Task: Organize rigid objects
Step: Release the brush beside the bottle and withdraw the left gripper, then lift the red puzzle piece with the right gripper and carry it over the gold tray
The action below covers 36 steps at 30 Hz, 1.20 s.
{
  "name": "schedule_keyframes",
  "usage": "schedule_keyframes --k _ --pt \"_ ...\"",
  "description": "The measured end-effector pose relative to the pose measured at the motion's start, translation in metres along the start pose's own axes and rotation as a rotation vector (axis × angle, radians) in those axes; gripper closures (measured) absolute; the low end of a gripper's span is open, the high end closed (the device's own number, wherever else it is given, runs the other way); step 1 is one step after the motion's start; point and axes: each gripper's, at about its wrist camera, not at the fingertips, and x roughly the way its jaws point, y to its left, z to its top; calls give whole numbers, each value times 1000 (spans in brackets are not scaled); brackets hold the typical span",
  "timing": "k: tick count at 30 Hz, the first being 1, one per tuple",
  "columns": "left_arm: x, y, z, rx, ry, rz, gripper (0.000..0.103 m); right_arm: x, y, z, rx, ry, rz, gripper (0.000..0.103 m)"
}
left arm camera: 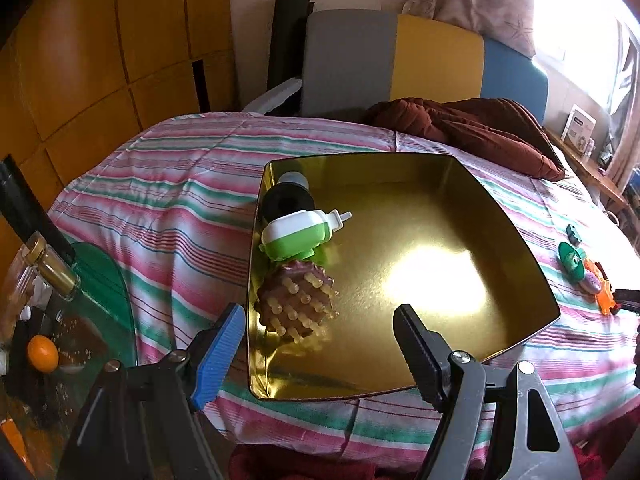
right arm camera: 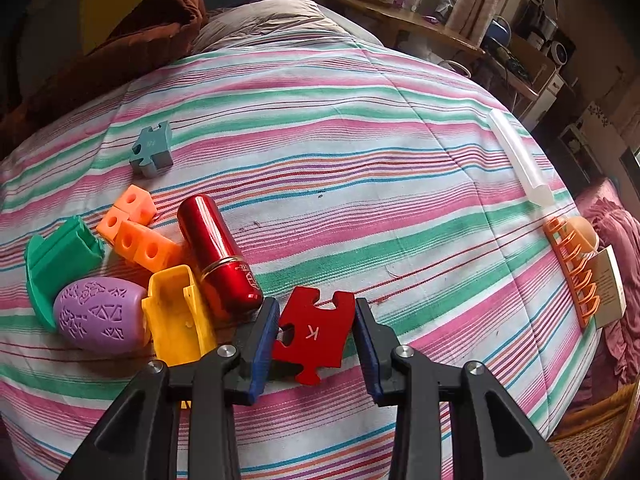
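Right gripper (right arm camera: 316,332): clamped on the flat red plastic puzzle piece (right arm camera: 310,338), apparently for carrying to the tray.
Left gripper (left arm camera: 320,344): apart, empty, at 6 o'clock of the shiny gold metal tray (left arm camera: 420,264).
Tray: 3 items along its 9 o'clock wall.

Red puzzle piece (right arm camera: 311,336) marked "K", flat on striped bedspread (right arm camera: 360,152), between jaws. Beside it: red tube (right arm camera: 218,252), yellow block (right arm camera: 176,316), purple egg (right arm camera: 98,316), orange cubes (right arm camera: 138,232). Gold tray (left arm camera: 480,240) holds green-white bottle (left arm camera: 298,234), brown spiked brush (left arm camera: 296,304).

The right hand-held gripper (right arm camera: 316,334) clamps a red puzzle piece (right arm camera: 310,338) on the striped bedspread (right arm camera: 360,160), beside a red tube (right arm camera: 218,254).
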Motion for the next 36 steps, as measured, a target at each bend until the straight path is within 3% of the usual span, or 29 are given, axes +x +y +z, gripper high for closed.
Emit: schedule_keyframes --k 9,21,30,36 --pt "0 11 -3 -25 -6 -3 26 -3 -16 2 90 -9 37 66" --pt "4 28 -6 -65 -5 -4 26 -70 -14 9 92 -189 100 66" --pt "6 35 -8 -86 1 -12 26 -147 62 9 -90 -316 335 66" --pt "5 46 -9 -108 -2 2 26 -172 147 -12 -278 -298 505 66"
